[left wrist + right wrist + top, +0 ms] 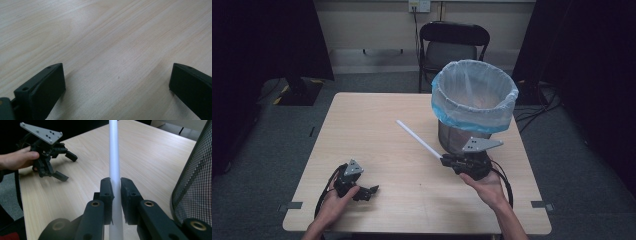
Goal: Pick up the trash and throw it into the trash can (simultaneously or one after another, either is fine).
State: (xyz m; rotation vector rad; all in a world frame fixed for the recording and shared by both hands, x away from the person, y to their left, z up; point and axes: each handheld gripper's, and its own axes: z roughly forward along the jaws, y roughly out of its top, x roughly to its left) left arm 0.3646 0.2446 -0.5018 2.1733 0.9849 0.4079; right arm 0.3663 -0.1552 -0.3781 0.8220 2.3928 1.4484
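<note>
A black chair (454,46) stands behind the wooden table (372,130).

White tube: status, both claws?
Right claw shut on white tube. Left claw open, on table. Lined mesh bin beside right claw.

Overhead camera faces forward; gripper cameras sit close, sharing the table (377,125).

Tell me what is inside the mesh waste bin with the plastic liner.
The black mesh waste bin holds a translucent white-and-blue plastic liner folded over its rim. From the high view, only the liner's bare inner walls show; its bottom is hidden by the near rim, so contents cannot be confirmed.
</note>
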